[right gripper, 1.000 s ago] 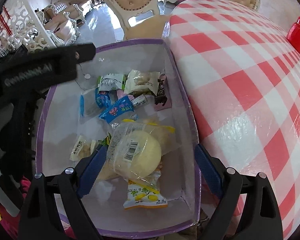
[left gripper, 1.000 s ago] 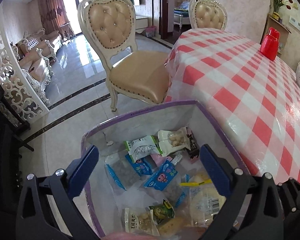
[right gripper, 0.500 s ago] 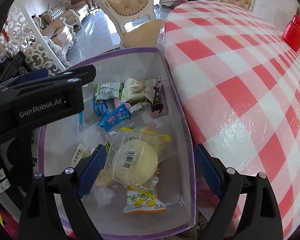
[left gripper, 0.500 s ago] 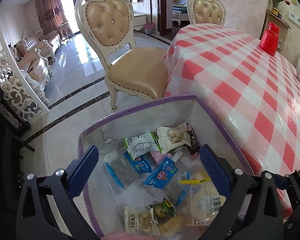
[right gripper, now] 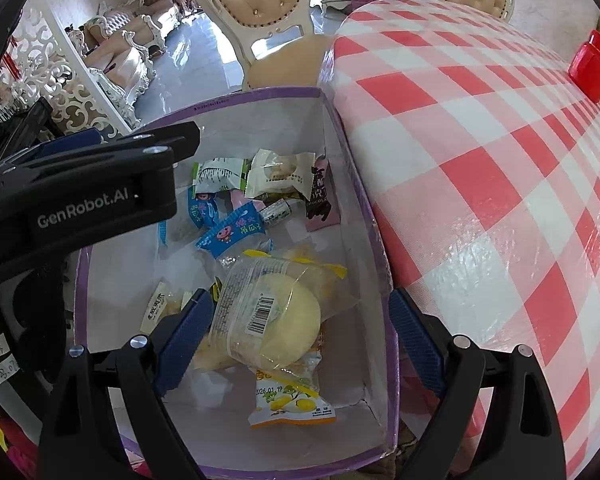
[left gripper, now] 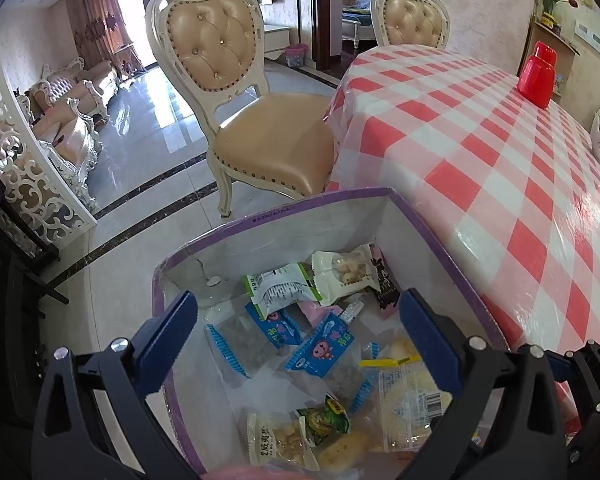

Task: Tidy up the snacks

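A: What writing can you read?

B: "GenRobot.AI" in pale letters on the black body of the left gripper (right gripper: 100, 148), seen from the right wrist view. On the orange-and-white snack packet (right gripper: 290, 400) at the near end of the box there is a printed date, "2026.01.19". A dark-and-pink wrapper (right gripper: 320, 204) against the far right wall reads "CHOCOLA…"; the rest is cut off. The clear bag holding a round pale bun (right gripper: 276, 312) carries a barcode label too small to read.

A: Where are the snacks?

B: All in the purple-rimmed box (left gripper: 320, 204), white inside, which stands just beside the table's left edge. Blue cartoon packets (left gripper: 324, 348) lie mid-box; a green-and-white packet (left gripper: 280, 286) and a white one with round pieces (left gripper: 346, 270) sit at the far end.

A: How does the box run?

B: Its long axis goes near to far, along the table edge.

A: The grippers?

B: The left gripper (left gripper: 298, 322) is spread wide over the box, holding nothing. The right gripper (right gripper: 296, 322) is equally wide, its blue pads either side of the bun bag, not touching it.

A: The room?

B: A red-and-white checked tablecloth (left gripper: 480, 140) under clear plastic, a red container (left gripper: 538, 74) far right, a cream tufted chair (left gripper: 236, 92) on glossy tiled floor.
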Demonstrator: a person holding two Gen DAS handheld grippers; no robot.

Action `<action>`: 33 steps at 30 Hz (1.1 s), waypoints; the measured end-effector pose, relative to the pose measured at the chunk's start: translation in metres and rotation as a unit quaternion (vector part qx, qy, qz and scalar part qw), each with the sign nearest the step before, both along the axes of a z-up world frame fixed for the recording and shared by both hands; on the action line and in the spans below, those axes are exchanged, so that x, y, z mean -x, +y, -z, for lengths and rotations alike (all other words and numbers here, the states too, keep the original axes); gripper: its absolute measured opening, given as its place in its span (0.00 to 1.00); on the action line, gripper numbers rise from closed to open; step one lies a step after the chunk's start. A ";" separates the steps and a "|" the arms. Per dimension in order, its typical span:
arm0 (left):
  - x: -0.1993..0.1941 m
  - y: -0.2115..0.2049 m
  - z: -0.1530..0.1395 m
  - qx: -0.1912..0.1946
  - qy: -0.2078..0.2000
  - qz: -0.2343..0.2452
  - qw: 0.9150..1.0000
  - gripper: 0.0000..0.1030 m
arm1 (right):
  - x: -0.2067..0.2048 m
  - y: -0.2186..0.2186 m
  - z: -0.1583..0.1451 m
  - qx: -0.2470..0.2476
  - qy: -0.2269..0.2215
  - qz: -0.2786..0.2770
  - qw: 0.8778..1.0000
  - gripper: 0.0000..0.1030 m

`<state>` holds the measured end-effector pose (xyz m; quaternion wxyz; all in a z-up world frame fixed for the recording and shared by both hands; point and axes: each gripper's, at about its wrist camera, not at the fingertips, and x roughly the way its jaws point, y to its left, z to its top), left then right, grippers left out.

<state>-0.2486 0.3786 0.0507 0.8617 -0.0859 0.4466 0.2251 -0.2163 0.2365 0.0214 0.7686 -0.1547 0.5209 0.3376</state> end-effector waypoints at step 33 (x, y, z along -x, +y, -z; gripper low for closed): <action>0.000 0.002 0.006 0.001 0.004 -0.001 1.000 0.98 | 0.003 0.002 0.007 0.005 0.004 -0.002 1.000 0.84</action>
